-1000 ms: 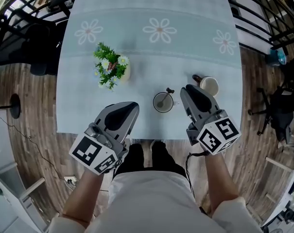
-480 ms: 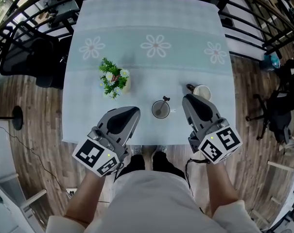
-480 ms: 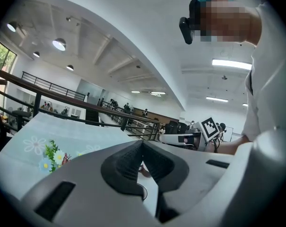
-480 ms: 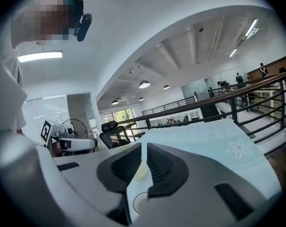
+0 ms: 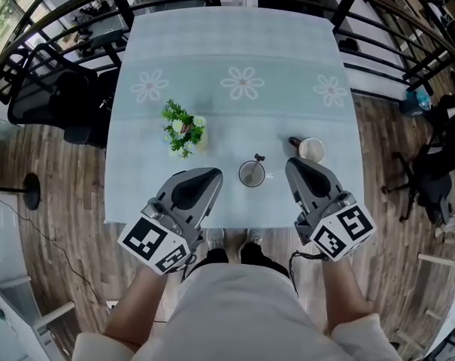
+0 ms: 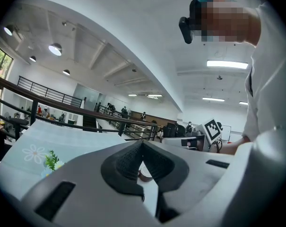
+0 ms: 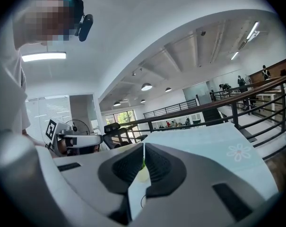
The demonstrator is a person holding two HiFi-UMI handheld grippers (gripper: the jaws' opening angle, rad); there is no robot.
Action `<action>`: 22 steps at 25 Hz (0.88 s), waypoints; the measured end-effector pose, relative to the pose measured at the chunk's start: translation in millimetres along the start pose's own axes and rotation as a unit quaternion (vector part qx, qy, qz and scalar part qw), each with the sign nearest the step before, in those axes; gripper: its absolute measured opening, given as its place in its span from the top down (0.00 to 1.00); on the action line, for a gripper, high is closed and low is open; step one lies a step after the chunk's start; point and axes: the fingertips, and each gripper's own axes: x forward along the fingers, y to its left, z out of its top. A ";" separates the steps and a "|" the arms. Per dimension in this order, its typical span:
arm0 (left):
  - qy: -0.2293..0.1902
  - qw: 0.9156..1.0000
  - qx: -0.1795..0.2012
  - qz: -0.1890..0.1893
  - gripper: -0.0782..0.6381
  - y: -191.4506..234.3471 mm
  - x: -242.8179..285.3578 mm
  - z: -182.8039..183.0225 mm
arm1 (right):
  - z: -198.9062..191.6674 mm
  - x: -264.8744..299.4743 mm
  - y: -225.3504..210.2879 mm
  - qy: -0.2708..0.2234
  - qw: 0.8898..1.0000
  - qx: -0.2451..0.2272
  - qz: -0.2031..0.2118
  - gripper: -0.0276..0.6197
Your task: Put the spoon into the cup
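A worktop (image 5: pixel 235 43) covered with a pale blue-green cloth printed with white daisies fills the upper middle of the head view. A clear glass cup (image 5: pixel 252 174) is seen near the worktop's lower edge, at the centre of the frame. The thin dark-ended spoon (image 5: pixel 259 159) is already standing in this cup, with its handle leaning out over the upper right of the rim.

To the right of the cup, well apart from it, a white round mug (image 5: pixel 312 149) is seen with a dark piece at its left side. A small pot of green leaves and white flowers (image 5: pixel 184 128) is placed to the upper left of the cup.

The grey left gripper (image 5: pixel 206 176) is held at the lower left of the cup and the grey right gripper (image 5: pixel 295 164) at its lower right, just below the mug; neither is touching the cup or the spoon.

In the left gripper view the jaws of the left gripper (image 6: pixel 143 144) are closed on each other with nothing between them. In the right gripper view the jaws of the right gripper (image 7: pixel 143 148) are likewise pressed together and empty.

Brown wooden floor (image 5: pixel 54 194) is seen around the worktop, and black chairs (image 5: pixel 50 89) stand at the upper left.
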 end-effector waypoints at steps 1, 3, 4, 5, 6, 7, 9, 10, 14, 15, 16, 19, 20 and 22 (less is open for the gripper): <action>0.000 1.000 0.001 -0.001 0.86 -0.6 -1.7 0.9 | -0.3 -0.4 2.8 0.000 1.000 -0.001 0.001 0.91; -0.001 1.000 0.003 -0.001 0.86 -1.2 -5.3 3.1 | -0.3 -1.0 8.7 -0.001 1.000 0.001 0.005 0.91; -0.001 1.000 0.004 -0.001 0.86 -1.5 -6.7 4.4 | 0.2 -1.3 11.2 -0.002 1.000 0.003 0.007 0.92; -0.002 1.000 0.006 -0.001 0.86 -1.9 -7.8 5.7 | 1.0 -1.7 13.5 -0.004 1.000 0.005 0.009 0.92; -0.002 1.000 0.007 -0.002 0.86 -2.6 -8.6 7.1 | 1.9 -2.2 15.5 -0.005 1.000 0.007 0.011 0.92; -0.003 1.000 0.008 -0.002 0.86 -3.6 -9.3 8.3 | 2.6 -2.8 17.5 -0.006 1.000 0.008 0.012 0.92; -0.003 1.000 0.009 -0.004 0.86 -6.3 -9.9 10.0 | 2.4 -4.0 20.9 -0.004 1.000 0.009 0.015 0.92; -0.003 1.000 0.008 -0.005 0.86 -7.6 -9.8 10.4 | 1.5 -4.6 22.2 -0.002 1.000 0.010 0.015 0.92; -0.003 1.000 0.008 -0.009 0.86 -10.4 -9.1 9.1 | -2.6 -4.7 26.2 0.003 1.000 0.011 0.018 0.92; -0.003 1.000 0.007 -0.010 0.86 -10.3 -8.8 8.2 | -3.6 -4.3 26.7 0.004 1.000 0.011 0.019 0.92; -0.003 1.000 0.007 -0.010 0.86 -10.1 -8.6 7.3 | -4.6 -4.1 26.9 0.005 1.000 0.011 0.019 0.92; -0.003 1.000 0.005 -0.011 0.86 -10.0 -8.6 5.8 | -7.4 -4.3 27.6 0.008 1.000 0.012 0.019 0.92; -0.002 1.000 0.005 -0.011 0.86 -10.1 -8.9 5.7 | -8.0 -4.4 27.9 0.010 1.000 0.012 0.020 0.92; -0.001 1.000 0.004 -0.010 0.86 -10.3 -9.3 6.0 | -8.3 -4.6 28.3 0.011 1.000 0.013 0.020 0.92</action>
